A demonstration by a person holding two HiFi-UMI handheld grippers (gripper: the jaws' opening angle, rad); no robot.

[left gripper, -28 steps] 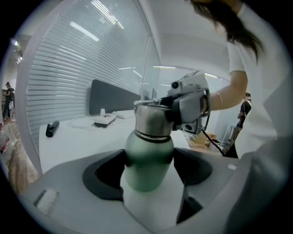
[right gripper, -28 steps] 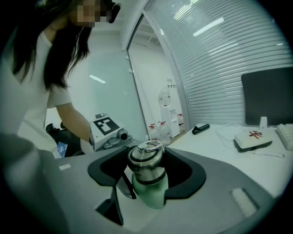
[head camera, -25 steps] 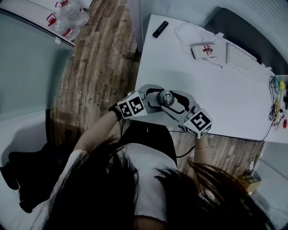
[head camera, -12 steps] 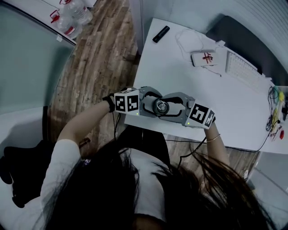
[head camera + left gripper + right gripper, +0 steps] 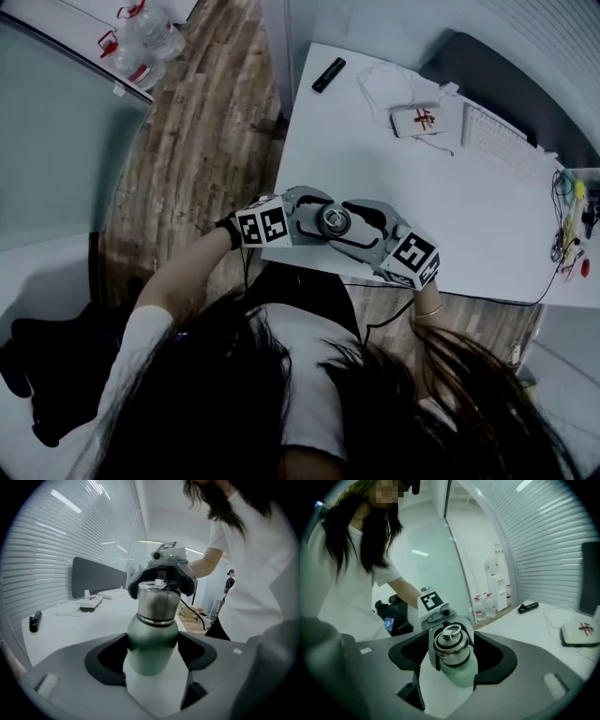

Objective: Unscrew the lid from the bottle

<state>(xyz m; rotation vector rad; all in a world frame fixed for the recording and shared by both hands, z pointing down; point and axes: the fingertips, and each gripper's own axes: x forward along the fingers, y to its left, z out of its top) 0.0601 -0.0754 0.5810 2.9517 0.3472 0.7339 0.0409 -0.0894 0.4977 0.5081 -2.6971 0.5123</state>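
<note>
White, smooth desk (image 5: 450, 216) noted beside wood-plank floor (image 5: 202, 141). Bottle (image 5: 152, 644), with a rounded matte green body, is clamped by the left gripper (image 5: 152, 656) over the desk's near edge. Brushed-steel lid (image 5: 451, 645), ring-topped, is still seated. It is flanked, unpressed, by the jaws of the right gripper (image 5: 452, 654), which have just been opening. Contents unseen.

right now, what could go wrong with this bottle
The left tool alone grips the green metal bottle on its rounded body, tilted near the edge of the white table; it could slip and fall. The jaws of the right tool have just been opening around the steel lid, apparently not pressing; reclosing off-centre might skid off it.
</note>
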